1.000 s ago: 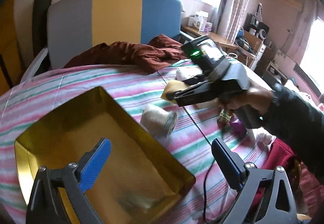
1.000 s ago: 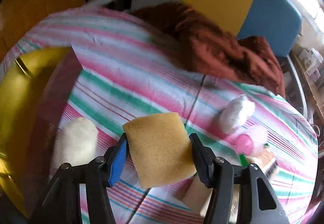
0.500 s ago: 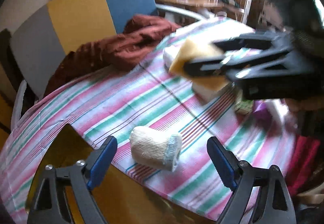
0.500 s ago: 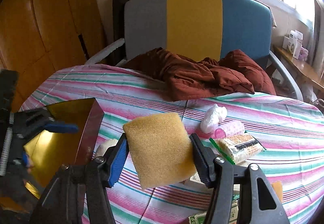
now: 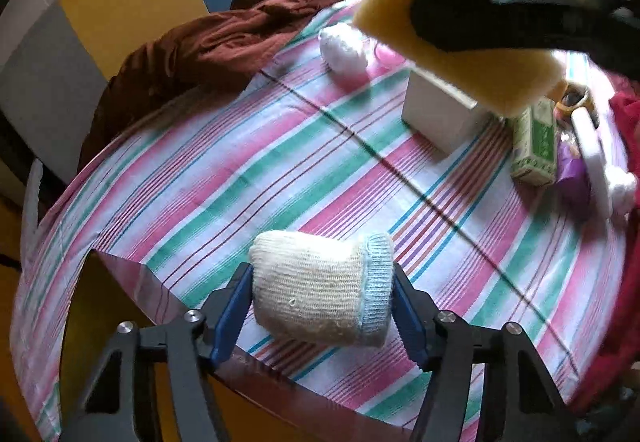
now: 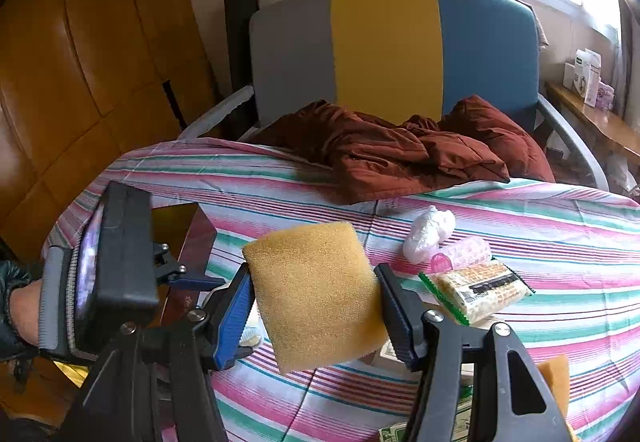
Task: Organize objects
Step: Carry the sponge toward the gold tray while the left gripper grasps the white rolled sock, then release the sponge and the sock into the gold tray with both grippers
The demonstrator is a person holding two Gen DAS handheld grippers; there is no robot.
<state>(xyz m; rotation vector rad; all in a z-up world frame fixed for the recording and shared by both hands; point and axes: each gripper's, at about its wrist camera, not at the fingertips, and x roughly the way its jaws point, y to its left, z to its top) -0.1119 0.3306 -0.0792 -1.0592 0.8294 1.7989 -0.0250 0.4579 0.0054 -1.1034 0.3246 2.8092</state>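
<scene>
My left gripper (image 5: 322, 308) has its blue pads on both sides of a cream knitted sock with a light blue cuff (image 5: 320, 290), which lies on the striped tablecloth (image 5: 240, 170) beside the gold-lined box (image 5: 120, 274). My right gripper (image 6: 314, 300) is shut on a yellow sponge (image 6: 316, 294) and holds it above the table; the sponge also shows in the left wrist view (image 5: 452, 46). The left gripper's body (image 6: 116, 266) shows at the left of the right wrist view, over the box (image 6: 180, 218).
A white block (image 5: 436, 110), a white plastic wad (image 5: 344, 50), a green packet (image 5: 536, 142) and a purple item (image 5: 572, 170) lie on the table's right side. A noodle packet (image 6: 476, 290) and pink roller (image 6: 464, 254) lie there too. A maroon jacket (image 6: 400, 150) drapes from the chair (image 6: 384, 46).
My left gripper moved from over the box to the sock and closed in around it. My right gripper lifted the sponge higher and swung level over the table.
</scene>
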